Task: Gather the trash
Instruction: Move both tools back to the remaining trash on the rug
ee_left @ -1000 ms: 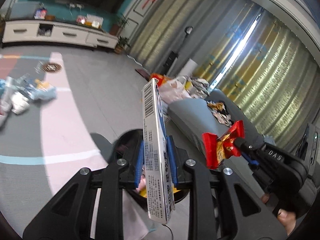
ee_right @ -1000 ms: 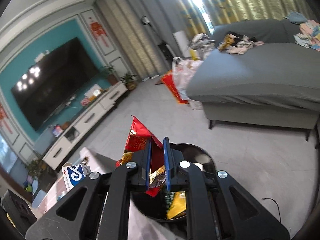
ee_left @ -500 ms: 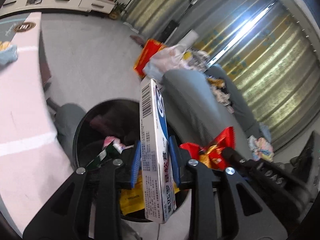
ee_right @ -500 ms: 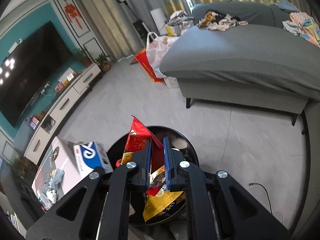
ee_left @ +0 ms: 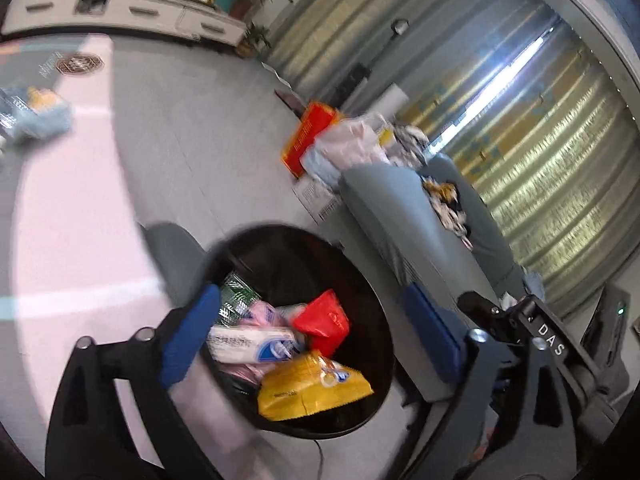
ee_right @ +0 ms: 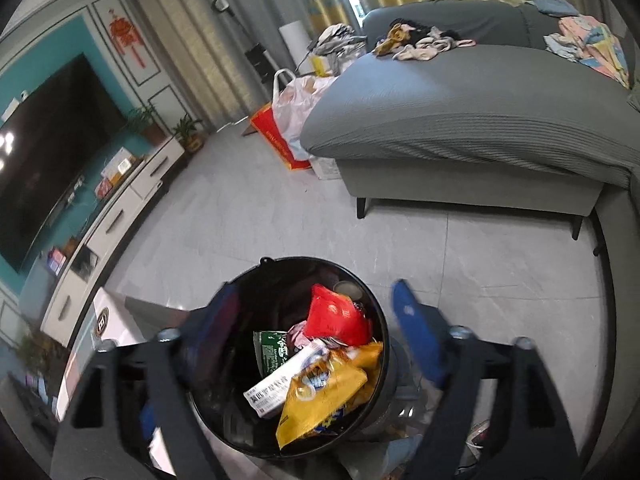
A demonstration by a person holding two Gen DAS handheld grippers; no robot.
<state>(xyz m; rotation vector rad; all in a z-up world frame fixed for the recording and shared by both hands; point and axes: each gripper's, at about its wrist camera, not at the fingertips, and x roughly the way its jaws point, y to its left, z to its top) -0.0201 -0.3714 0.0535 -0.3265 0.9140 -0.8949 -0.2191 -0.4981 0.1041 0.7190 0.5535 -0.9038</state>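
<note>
- The left gripper point(ee_left: 308, 336) is opening over the bin point(ee_left: 380, 344), jaws spreading wide with nothing pinched between them.
- The right gripper point(ee_right: 316, 320) is opening too, also empty.
- The white box point(ee_right: 286, 380) and red wrapper point(ee_right: 336, 316) are lying in the bin on a yellow bag point(ee_right: 320, 404).
- Trash is sitting high; a careless pull-back could be catching the rim and tipping it.
- More trash point(ee_left: 36, 116) is waiting on the table point(ee_left: 80, 220), easily overlooked.

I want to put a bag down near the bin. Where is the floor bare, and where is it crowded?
Bare: grey tile floor between round black bin, white TV cabinet and grey sofa. Crowded: sofa's end, where a red box and white plastic bag stand.
</note>
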